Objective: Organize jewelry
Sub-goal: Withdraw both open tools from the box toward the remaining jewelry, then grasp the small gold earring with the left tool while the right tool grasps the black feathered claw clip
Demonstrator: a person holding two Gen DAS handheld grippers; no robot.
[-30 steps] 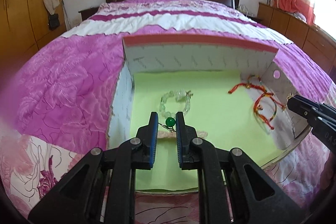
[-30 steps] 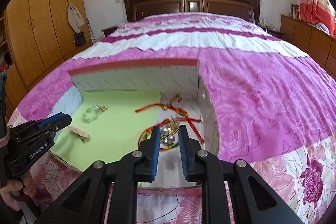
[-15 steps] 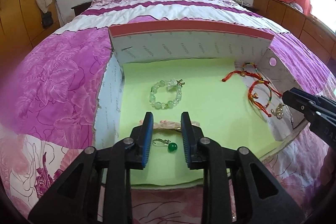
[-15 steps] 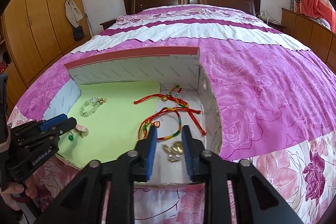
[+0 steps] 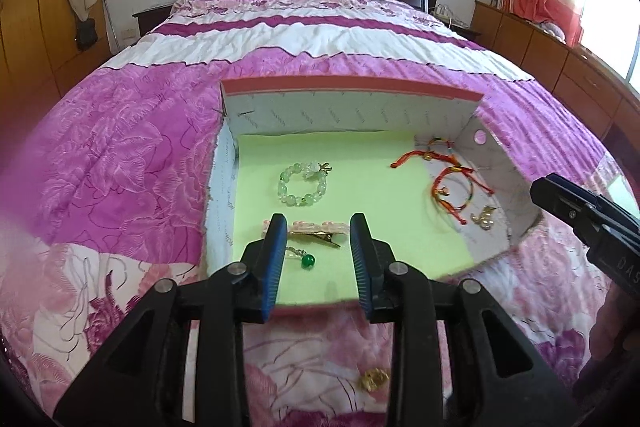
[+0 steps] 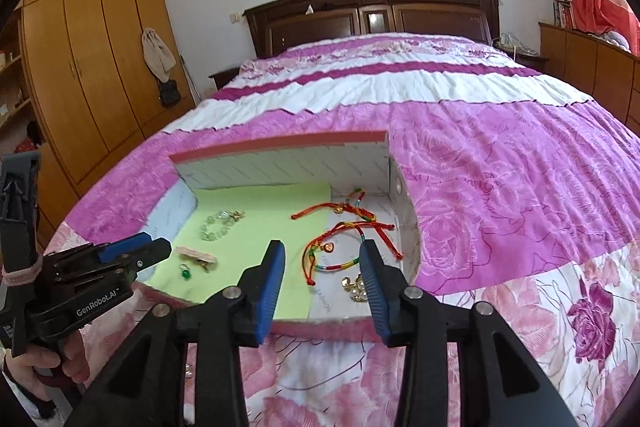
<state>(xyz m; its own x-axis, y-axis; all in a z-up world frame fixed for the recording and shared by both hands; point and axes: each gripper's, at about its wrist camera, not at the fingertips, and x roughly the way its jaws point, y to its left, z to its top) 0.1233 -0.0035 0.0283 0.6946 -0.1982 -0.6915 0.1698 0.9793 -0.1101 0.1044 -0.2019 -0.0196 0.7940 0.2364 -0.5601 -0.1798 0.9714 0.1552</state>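
Left gripper (image 5: 318, 259): fingers spread, empty. Right gripper (image 6: 323, 273): fingers spread, empty. Gold trinket (image 5: 374, 378) on bedspread (image 5: 120, 163), lower centre of left view, outside box (image 5: 344, 109). Likely light, small, hard, slippery; pinch across its body.

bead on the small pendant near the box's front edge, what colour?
Green. The pendant bead shows best in the left wrist view, lying on the light-green liner.

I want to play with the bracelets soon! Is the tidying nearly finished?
Nearly. In the box lie the bead bracelet, green pendant, hair clip, red strings and earrings. Left gripper and right gripper are open, empty. One gold piece waits on the bedspread.
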